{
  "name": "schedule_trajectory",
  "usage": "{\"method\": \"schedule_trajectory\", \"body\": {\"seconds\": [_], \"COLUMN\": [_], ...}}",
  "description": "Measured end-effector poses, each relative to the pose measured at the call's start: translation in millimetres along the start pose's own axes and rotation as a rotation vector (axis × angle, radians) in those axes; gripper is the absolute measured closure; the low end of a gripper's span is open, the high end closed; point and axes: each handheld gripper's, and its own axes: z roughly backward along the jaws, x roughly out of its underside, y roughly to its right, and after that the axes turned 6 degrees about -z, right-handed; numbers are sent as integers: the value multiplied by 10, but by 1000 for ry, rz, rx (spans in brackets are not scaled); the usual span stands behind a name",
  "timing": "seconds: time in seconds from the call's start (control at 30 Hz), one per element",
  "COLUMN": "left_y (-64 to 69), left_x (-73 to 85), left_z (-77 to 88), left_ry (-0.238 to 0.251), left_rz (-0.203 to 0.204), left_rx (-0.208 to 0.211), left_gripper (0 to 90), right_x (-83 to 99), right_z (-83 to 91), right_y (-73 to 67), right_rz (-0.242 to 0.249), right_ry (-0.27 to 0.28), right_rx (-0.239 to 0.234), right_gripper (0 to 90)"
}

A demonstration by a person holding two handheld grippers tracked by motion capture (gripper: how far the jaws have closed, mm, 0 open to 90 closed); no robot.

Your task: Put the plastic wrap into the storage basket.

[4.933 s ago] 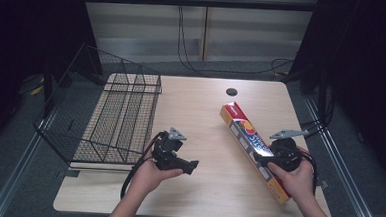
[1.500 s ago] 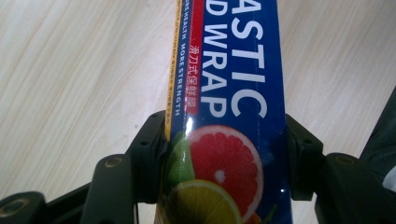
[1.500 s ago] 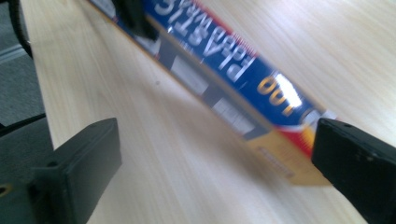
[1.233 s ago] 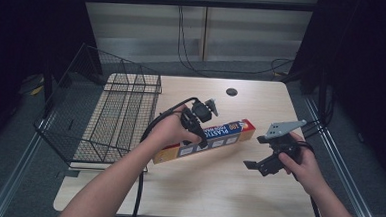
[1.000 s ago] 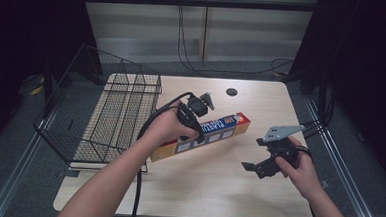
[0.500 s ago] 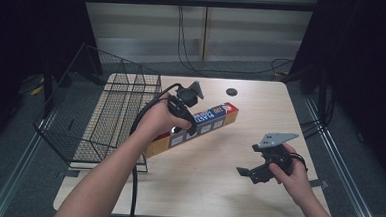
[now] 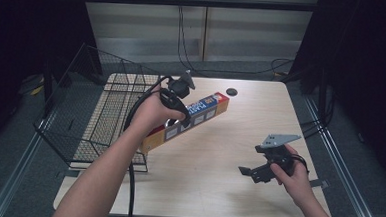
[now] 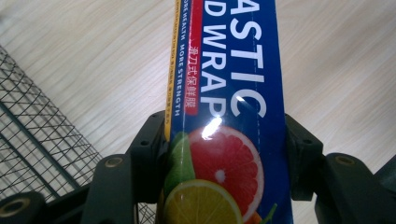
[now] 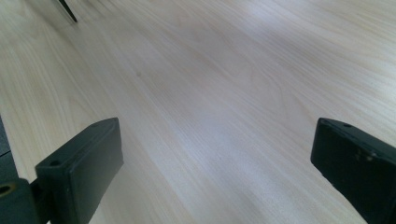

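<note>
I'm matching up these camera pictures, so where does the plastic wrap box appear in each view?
High view: plastic wrap box left of centre, slanted, beside the wire basket.
Left gripper view: box runs up the middle, clamped in the left claw.
Right gripper view: not in it.
Shared landmark: the wooden table.

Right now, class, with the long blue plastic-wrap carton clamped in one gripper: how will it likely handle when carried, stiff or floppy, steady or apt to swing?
The long blue plastic-wrap carton probably stays stiff: it runs straight though gripped mid-length. Its glossy face shows glare, so it may slip. The left gripper holds it partway along, so its long ends could swing or tilt near the black wire basket.
</note>
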Motion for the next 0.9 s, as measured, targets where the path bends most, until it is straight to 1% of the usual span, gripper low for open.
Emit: {"method": "schedule_trajectory", "body": {"seconds": [0.1, 0.13, 0.17, 0.2, 0.23, 0.27, 0.33, 0.37, 0.43, 0.5, 0.53, 0.57, 0.63, 0.67, 0.7, 0.73, 0.9], "left_y": [-55, -70, -88, -99, -112, -124, -140, -145, -163, -181, -186, -194, -210, -220, -233, -238, -292], "left_x": [9, 15, 21, 27, 33, 40, 52, 60, 73, 84, 90, 96, 103, 112, 117, 123, 158], "left_z": [38, 49, 63, 76, 89, 102, 126, 125, 149, 170, 178, 194, 226, 242, 264, 278, 358], "left_ry": [-4, 3, 7, 9, 13, 12, 4, 12, 8, 6, 11, 10, 6, 16, 12, 19, 19], "left_rz": [20, 33, 34, 51, 58, 58, 62, 73, 79, 89, 98, 97, 99, 112, 113, 122, 140], "left_rx": [-4, -6, -8, -10, -11, -17, -24, -23, -27, -31, -28, -35, -35, -35, -36, -39, -44], "left_gripper": [442, 442, 442, 442, 442, 442, 442, 442, 442, 442, 442, 442, 442, 442, 442, 442, 442], "right_x": [7, 8, 9, 10, 14, 19, 33, 37, 45, 47, 47, 46, 45, 46, 47, 47, 49], "right_z": [-9, -10, -12, -14, -16, -18, -24, -24, -22, -20, -19, -18, -15, -15, -14, -14, -13], "right_y": [0, 0, 0, 0, -1, -3, 0, 6, 9, 5, 3, -1, -2, -2, 5, 5, 10], "right_rz": [1, 0, 0, 2, 6, 7, 9, 10, 5, 12, 16, 17, 16, 15, 12, 12, 11], "right_ry": [-4, -3, -4, -7, -11, -17, -21, -24, -23, -17, -16, -16, -16, -14, -13, -13, -14], "right_rx": [1, 0, -2, -1, -3, -8, 0, -5, 0, 10, -1, -2, -1, -2, -3, -3, -6], "right_gripper": [18, 18, 18, 18, 18, 19, 17, 18, 17, 17, 17, 19, 15, 16, 16, 16, 16]}}
